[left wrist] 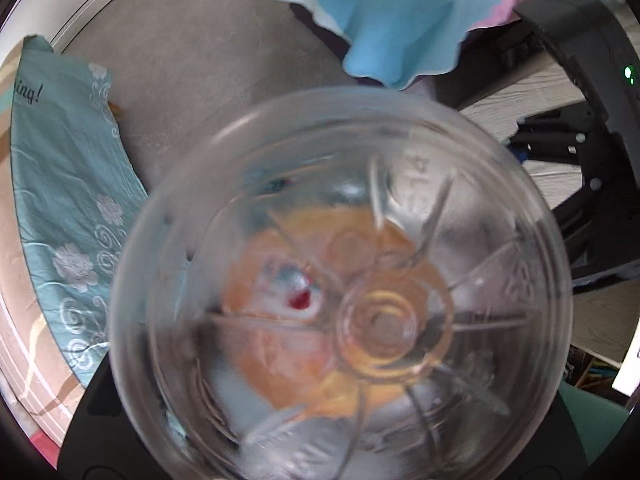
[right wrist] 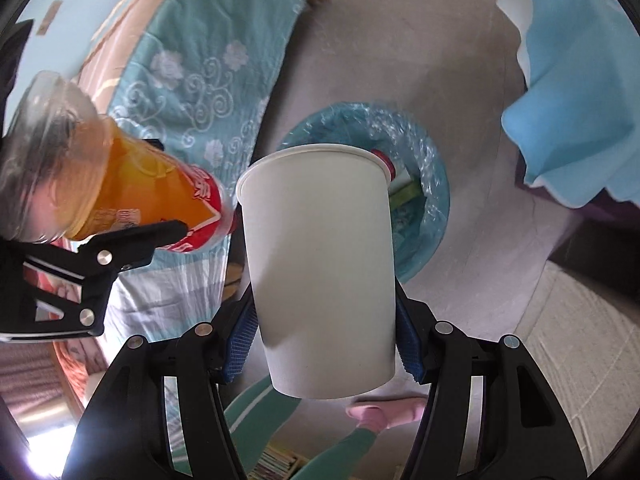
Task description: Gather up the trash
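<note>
One white paper cup [right wrist: 320,264] clamped in the right gripper [right wrist: 326,344], one orange-labelled bottle [right wrist: 120,184] pinched by the left gripper [right wrist: 160,188], both above one lined bin [right wrist: 424,184], "ing!" on the bedspread [left wrist: 72,184]

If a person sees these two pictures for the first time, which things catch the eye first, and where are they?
In the right wrist view, a white paper cup fills the middle, clamped between the right gripper and its blue pads, above a blue-lined trash bin on the floor. At the left edge, the left gripper holds a clear plastic bottle with an orange label. In the left wrist view, that bottle's round base covers most of the picture.
</note>
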